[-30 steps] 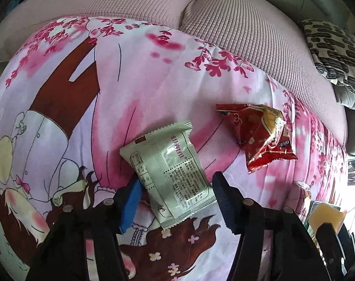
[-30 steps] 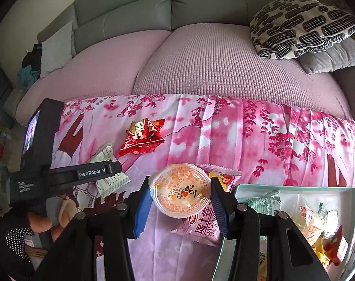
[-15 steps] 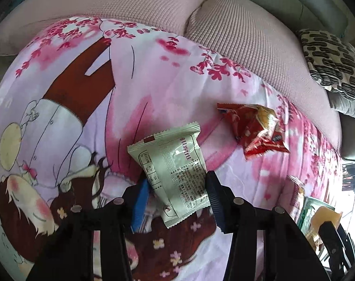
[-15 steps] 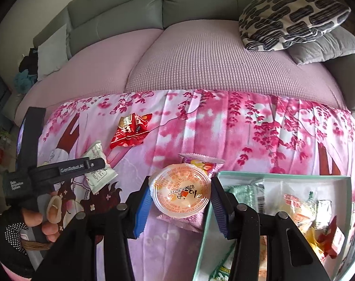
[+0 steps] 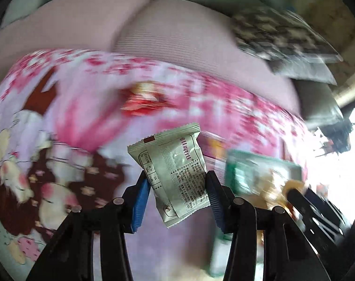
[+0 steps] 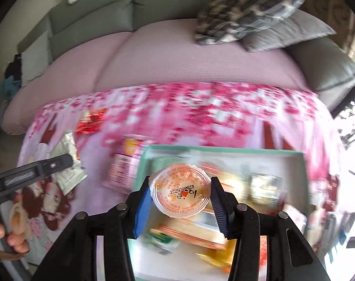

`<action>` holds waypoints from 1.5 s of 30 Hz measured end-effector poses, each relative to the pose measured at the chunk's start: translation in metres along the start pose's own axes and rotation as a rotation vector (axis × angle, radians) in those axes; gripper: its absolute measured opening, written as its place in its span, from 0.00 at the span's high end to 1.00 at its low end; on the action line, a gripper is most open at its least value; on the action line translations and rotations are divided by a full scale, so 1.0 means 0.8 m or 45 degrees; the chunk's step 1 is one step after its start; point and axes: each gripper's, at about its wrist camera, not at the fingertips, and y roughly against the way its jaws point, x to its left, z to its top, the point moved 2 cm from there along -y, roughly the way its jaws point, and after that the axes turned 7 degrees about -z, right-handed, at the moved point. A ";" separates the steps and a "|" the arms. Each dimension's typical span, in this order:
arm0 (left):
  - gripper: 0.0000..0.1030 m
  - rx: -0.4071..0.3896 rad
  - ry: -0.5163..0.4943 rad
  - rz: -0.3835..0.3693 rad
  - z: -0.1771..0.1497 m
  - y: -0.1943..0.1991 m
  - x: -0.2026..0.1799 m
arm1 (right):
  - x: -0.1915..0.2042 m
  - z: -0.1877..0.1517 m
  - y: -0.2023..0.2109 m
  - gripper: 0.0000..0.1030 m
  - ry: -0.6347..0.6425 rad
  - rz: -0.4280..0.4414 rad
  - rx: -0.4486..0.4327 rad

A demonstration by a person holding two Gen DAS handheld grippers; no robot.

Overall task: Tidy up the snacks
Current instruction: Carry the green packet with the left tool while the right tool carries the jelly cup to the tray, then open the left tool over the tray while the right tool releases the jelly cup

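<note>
Now 2 grippers are in play, each pinching 1 snack above the pink flowered blanket (image 6: 224, 107) that covers the sofa (image 6: 177, 56). The left gripper (image 5: 177, 187) has its 2 blue pads pressed against the sides of 1 pale green packet (image 5: 175, 173); the packet hangs clear of the blanket, its long axis running up and away from the fingers and leaning a little left, with the crimped end farthest from the gripper and the printed back facing the camera. The right gripper (image 6: 179, 195) squeezes 1 round jelly cup (image 6: 181, 190) between its pads, foil lid facing the camera, over the near-left part of 1 open box (image 6: 224, 151) with a mint-green rim. Inside the box lie several blurred wrappers, too smeared to count. On the blanket, 1 red packet (image 6: 90, 123) sits toward the far-left corner and 1 pink packet (image 6: 123, 164) lies touching the box's left edge. At the sofa's back-right corner rest 2 cushions, 1 patterned (image 6: 247, 11) and 1 grey (image 6: 292, 32).
</note>
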 end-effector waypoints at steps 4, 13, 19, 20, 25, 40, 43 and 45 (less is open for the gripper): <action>0.52 0.036 -0.129 -0.089 -0.018 -0.017 -0.075 | -0.065 -0.021 -0.004 0.51 -0.037 -0.113 0.039; 0.52 0.146 -0.360 -0.108 -0.041 -0.059 -0.201 | -0.147 -0.035 -0.025 0.51 -0.097 -0.190 0.123; 0.52 0.211 -0.414 -0.132 -0.054 -0.077 -0.233 | -0.154 -0.037 -0.037 0.51 -0.103 -0.138 0.137; 0.52 0.215 -0.416 -0.135 -0.056 -0.078 -0.232 | -0.152 -0.039 -0.038 0.51 -0.100 -0.131 0.138; 0.52 0.193 -0.398 -0.136 -0.072 -0.066 -0.219 | -0.144 -0.053 -0.032 0.51 -0.079 -0.087 0.130; 0.51 0.224 -0.410 -0.041 -0.131 -0.053 -0.195 | -0.115 -0.118 -0.037 0.50 0.009 -0.092 0.245; 0.39 0.229 -0.390 -0.033 -0.132 -0.052 -0.189 | -0.114 -0.119 -0.031 0.46 0.016 -0.105 0.239; 0.38 0.217 -0.385 -0.034 -0.132 -0.047 -0.186 | -0.115 -0.118 -0.025 0.45 0.017 -0.112 0.234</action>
